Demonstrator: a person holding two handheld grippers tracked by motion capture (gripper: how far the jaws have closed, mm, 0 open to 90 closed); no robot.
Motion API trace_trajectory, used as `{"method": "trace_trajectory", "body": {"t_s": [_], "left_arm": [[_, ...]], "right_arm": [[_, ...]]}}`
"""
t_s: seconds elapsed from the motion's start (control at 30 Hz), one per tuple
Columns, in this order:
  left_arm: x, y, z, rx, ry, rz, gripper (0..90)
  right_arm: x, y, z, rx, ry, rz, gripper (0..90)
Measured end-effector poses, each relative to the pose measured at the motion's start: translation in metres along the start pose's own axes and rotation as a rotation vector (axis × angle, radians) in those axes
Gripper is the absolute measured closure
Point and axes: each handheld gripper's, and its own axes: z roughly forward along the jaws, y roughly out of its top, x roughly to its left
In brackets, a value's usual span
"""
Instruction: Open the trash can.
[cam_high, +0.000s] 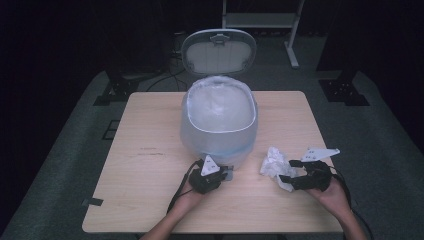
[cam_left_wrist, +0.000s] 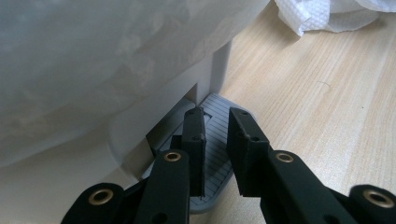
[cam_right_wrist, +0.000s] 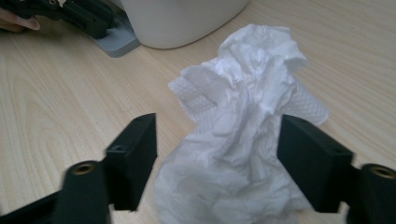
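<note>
Right gripper (cam_right_wrist: 217, 163) stood wide open around the crumpled paper towel (cam_right_wrist: 247, 121), ready to pinch it; left gripper (cam_left_wrist: 216, 140), closed, pressed the bin's pedal (cam_left_wrist: 219, 158), keeping the lid (cam_high: 218, 51) up.

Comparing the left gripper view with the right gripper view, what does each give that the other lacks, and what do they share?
Left gripper view, not the right: the bag liner draped over the bin wall, and the left gripper, jaws close together, over the ribbed top of the pedal.

Right gripper view, not the left: the right gripper, jaws open on either side of the tissue, and the left gripper seen from outside, on the pedal.

Both: the pedal, the bin, the tissue and the table.
</note>
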Motion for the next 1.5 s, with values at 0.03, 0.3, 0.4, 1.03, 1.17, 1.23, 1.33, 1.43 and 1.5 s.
{"method": "trace_trajectory", "body": {"t_s": [0.03,0.3,0.4,1.03,1.17,1.23,1.33,1.43,1.5], "left_arm": [[-0.001,0.000,0.000,-0.006,0.002,-0.003,76.9],[-0.001,-0.001,0.000,-0.007,0.007,-0.009,76.8],[-0.001,-0.001,0.000,-0.008,0.006,-0.011,76.8],[0.000,-0.001,0.000,-0.010,0.004,-0.017,75.6],[0.000,-0.001,0.000,-0.010,0.004,-0.017,75.6],[0.000,-0.001,0.000,-0.010,0.004,-0.017,75.6],[0.000,-0.001,0.000,-0.010,0.004,-0.017,75.7],[0.000,-0.001,0.000,-0.010,0.005,-0.016,75.6],[0.000,-0.001,0.000,-0.010,0.005,-0.015,75.6]], "right_arm": [[0.000,0.000,0.000,0.000,0.000,0.000,30.7],[-0.001,0.011,0.009,0.040,-0.026,-0.035,47.5],[-0.002,0.014,0.016,0.077,-0.055,-0.044,56.6],[-0.006,0.011,0.006,0.076,-0.036,-0.028,87.7],[-0.006,0.013,-0.003,0.053,-0.017,-0.010,88.0],[-0.006,0.014,-0.006,0.048,-0.011,-0.012,88.1],[-0.005,0.015,-0.009,0.039,-0.004,-0.005,88.0],[-0.005,0.015,-0.011,0.032,0.003,0.000,88.0],[-0.004,0.017,-0.015,0.022,0.014,0.013,88.0]]}}
